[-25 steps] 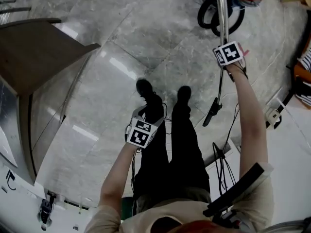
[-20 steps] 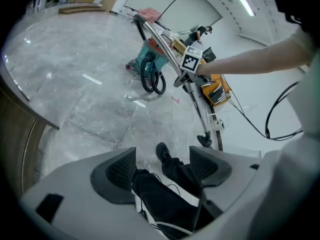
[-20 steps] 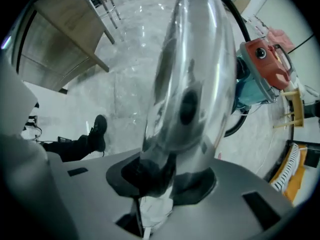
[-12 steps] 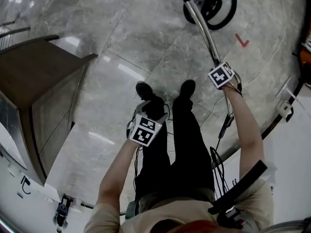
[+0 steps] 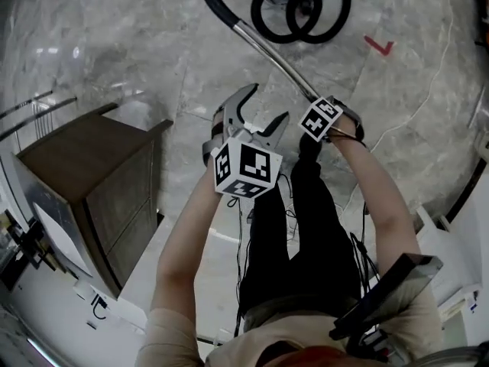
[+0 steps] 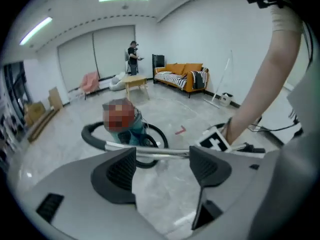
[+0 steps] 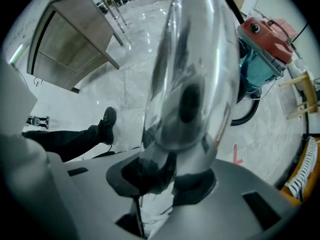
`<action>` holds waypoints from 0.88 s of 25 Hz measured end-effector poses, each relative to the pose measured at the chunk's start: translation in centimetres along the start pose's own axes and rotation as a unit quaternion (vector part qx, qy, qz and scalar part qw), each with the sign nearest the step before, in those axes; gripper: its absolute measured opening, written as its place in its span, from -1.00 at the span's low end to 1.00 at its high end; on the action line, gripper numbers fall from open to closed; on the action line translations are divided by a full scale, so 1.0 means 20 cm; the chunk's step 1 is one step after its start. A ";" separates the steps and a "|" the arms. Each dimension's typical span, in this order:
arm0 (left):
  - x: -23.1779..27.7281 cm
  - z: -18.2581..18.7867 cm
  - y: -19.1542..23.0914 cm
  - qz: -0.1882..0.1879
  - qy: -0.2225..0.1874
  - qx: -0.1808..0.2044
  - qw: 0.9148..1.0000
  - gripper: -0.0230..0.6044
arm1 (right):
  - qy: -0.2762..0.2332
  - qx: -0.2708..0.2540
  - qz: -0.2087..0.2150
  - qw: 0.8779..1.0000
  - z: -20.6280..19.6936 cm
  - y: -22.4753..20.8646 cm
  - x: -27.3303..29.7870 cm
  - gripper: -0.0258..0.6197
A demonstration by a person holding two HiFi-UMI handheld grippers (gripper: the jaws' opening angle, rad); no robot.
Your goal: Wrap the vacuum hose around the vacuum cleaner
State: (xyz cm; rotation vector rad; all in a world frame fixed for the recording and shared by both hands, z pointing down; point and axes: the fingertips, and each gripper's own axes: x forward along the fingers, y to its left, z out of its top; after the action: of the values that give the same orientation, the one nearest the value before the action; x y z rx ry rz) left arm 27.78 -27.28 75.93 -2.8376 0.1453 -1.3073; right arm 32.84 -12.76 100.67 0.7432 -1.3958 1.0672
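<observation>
— Where is the vacuum hose (image 5: 216,0), and which way does it run?

— Its rigid chrome tube (image 7: 190,59) sits pinched between the pads of the right gripper (image 7: 172,176), clamped near the tube's near end. The long axis leads straight out ahead of those jaws and slants down toward the floor. At the far end, the black hose bends off and curls in loops beside the vacuum cleaner (image 7: 262,49), well ahead of both tools.

— And the left gripper (image 5: 263,107)?

— It is raised just beside the right one, jaws spread wide, with nothing between them. The tube crosses beyond its fingertips, apart from them.

— What lies underneath?

— A grey marble floor (image 5: 114,44) with a red mark (image 5: 380,46) to the right of the tube. A wooden cabinet (image 5: 92,174) stands off to the left gripper's outer side. Far ahead of the left gripper there is an orange sofa (image 6: 182,76).

— Counts?

— One cleaner, one hose, two grippers, one cabinet, one sofa, one red mark.
</observation>
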 end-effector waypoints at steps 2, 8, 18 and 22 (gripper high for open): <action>0.09 0.14 0.11 0.017 0.008 0.058 0.998 0.15 | 0.007 -0.007 0.010 1.000 -0.05 0.03 0.01 -0.58; 0.38 0.19 0.26 0.014 0.080 0.193 0.978 0.15 | 0.010 -0.020 0.019 1.000 -0.10 -0.03 -0.07 -0.58; 0.71 0.15 0.39 -0.104 0.099 0.155 0.978 0.15 | 0.073 -0.054 -0.010 0.996 -0.12 -0.23 -0.18 -0.58; 0.75 0.05 0.59 -0.131 0.097 0.074 0.984 0.14 | 0.102 -0.069 -0.009 0.992 -0.02 -0.28 -0.20 -0.58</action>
State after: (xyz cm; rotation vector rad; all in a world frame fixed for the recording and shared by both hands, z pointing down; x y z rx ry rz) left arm 37.26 -40.38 86.05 -2.6709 -0.3216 -1.5664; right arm 38.52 -15.07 97.67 0.5306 -1.2713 0.9924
